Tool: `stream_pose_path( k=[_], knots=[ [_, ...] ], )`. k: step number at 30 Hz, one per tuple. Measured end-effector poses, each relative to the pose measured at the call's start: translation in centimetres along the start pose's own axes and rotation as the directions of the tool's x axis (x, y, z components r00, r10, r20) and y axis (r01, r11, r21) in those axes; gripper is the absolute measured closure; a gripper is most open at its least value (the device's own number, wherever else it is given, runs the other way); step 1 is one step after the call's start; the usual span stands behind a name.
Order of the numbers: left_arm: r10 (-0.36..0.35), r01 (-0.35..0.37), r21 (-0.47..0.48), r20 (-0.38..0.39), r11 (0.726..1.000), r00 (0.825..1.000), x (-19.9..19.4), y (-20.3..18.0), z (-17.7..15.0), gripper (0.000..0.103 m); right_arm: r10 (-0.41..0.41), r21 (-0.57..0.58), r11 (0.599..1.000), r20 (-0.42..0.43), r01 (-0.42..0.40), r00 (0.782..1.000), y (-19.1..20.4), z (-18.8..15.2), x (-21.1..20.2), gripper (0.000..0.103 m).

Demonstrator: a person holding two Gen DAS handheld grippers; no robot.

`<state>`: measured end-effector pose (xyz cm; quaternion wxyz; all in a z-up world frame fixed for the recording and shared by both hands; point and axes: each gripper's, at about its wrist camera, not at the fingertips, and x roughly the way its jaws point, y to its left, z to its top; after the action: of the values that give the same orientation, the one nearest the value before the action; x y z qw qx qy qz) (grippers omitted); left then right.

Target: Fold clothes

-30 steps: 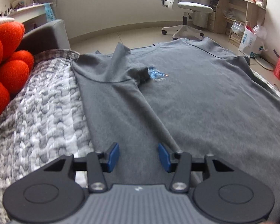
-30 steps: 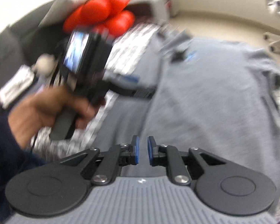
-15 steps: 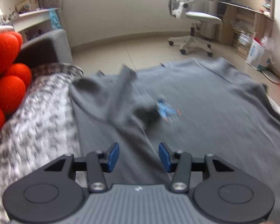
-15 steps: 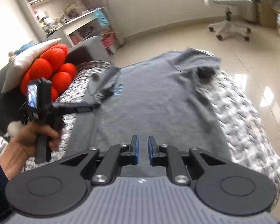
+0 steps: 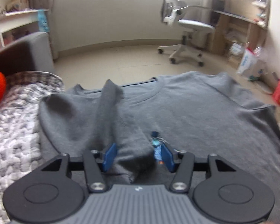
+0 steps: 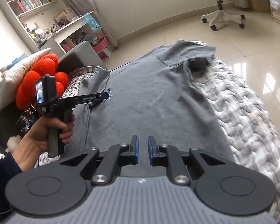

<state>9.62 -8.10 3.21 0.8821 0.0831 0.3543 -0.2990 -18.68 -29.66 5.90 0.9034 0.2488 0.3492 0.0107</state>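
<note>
Knit blanket [image 6: 252, 115] under grey T-shirt [image 6: 149, 97]. Left claw [image 5: 138, 155], spread, has advanced to straddle the folded sleeve [image 5: 117, 123]; pinch looks imminent. Right claw [image 6: 142, 152] nearly closed, empty.

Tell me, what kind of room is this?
Probably a living room or study at home: a grey sofa with a red cushion, a bookshelf, and a white office chair on the tiled floor.
</note>
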Motion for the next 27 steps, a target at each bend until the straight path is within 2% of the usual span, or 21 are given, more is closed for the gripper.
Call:
stream_pose_path(
  k=[3, 9, 14, 16, 18, 21, 22, 24, 25, 26, 27],
  knots=[
    [-0.065, 0.068, -0.07, 0.04, 0.995, 0.997, -1.2, 2.3, 1.0, 0.048, 0.02, -0.017, 1.0, 0.005, -0.02, 1.0, 0.4, 0.8, 1.3, 0.086],
    [0.079, -0.071, -0.135, 0.06, 0.988, 0.995, -0.2, 7.4, 4.0, 0.048, 0.067, -0.113, 0.991, -0.01, -0.068, 0.998, 3.0, 3.9, 6.8, 0.086],
    [0.205, -0.19, -0.189, 0.064, 0.964, 0.977, 0.7, 11.7, 6.6, 0.048, 0.123, -0.139, 0.982, -0.04, -0.127, 0.992, 5.1, 6.8, 12.4, 0.086],
    [0.231, -0.22, -0.135, 0.064, 0.966, 0.971, 2.0, 12.1, 7.3, 0.045, 0.148, -0.119, 0.981, -0.056, -0.154, 0.987, 5.6, 8.0, 14.6, 0.086],
    [0.264, -0.259, -0.081, 0.051, 0.962, 0.963, 3.6, 12.1, 7.5, 0.034, 0.163, -0.109, 0.979, -0.067, -0.17, 0.984, 6.2, 9.0, 16.5, 0.086],
    [0.308, -0.307, -0.017, 0.031, 0.952, 0.951, 5.8, 11.9, 7.3, 0.036, 0.157, -0.127, 0.978, -0.063, -0.164, 0.986, 7.3, 10.0, 18.9, 0.086],
    [0.316, -0.316, -0.01, 0.027, 0.949, 0.948, 6.2, 12.0, 7.0, 0.038, 0.163, -0.129, 0.977, -0.069, -0.171, 0.984, 7.6, 10.1, 19.6, 0.086],
    [0.327, -0.327, -0.007, 0.018, 0.945, 0.945, 7.0, 12.3, 6.4, 0.065, 0.125, -0.152, 0.979, -0.093, -0.138, 0.988, 8.1, 9.8, 20.9, 0.086],
    [0.327, -0.326, -0.016, 0.023, 0.945, 0.945, 7.1, 12.5, 6.2, 0.066, 0.099, -0.167, 0.979, -0.106, -0.116, 0.989, 8.3, 9.6, 21.5, 0.086],
    [0.323, -0.322, -0.022, 0.035, 0.946, 0.946, 7.0, 12.6, 6.0, 0.073, 0.072, -0.182, 0.979, -0.119, -0.093, 0.99, 8.5, 9.4, 22.2, 0.089],
    [0.323, -0.322, -0.023, 0.043, 0.947, 0.946, 7.0, 12.7, 5.9, 0.081, 0.066, -0.196, 0.977, -0.118, -0.088, 0.991, 8.7, 9.2, 22.3, 0.086]
  ],
)
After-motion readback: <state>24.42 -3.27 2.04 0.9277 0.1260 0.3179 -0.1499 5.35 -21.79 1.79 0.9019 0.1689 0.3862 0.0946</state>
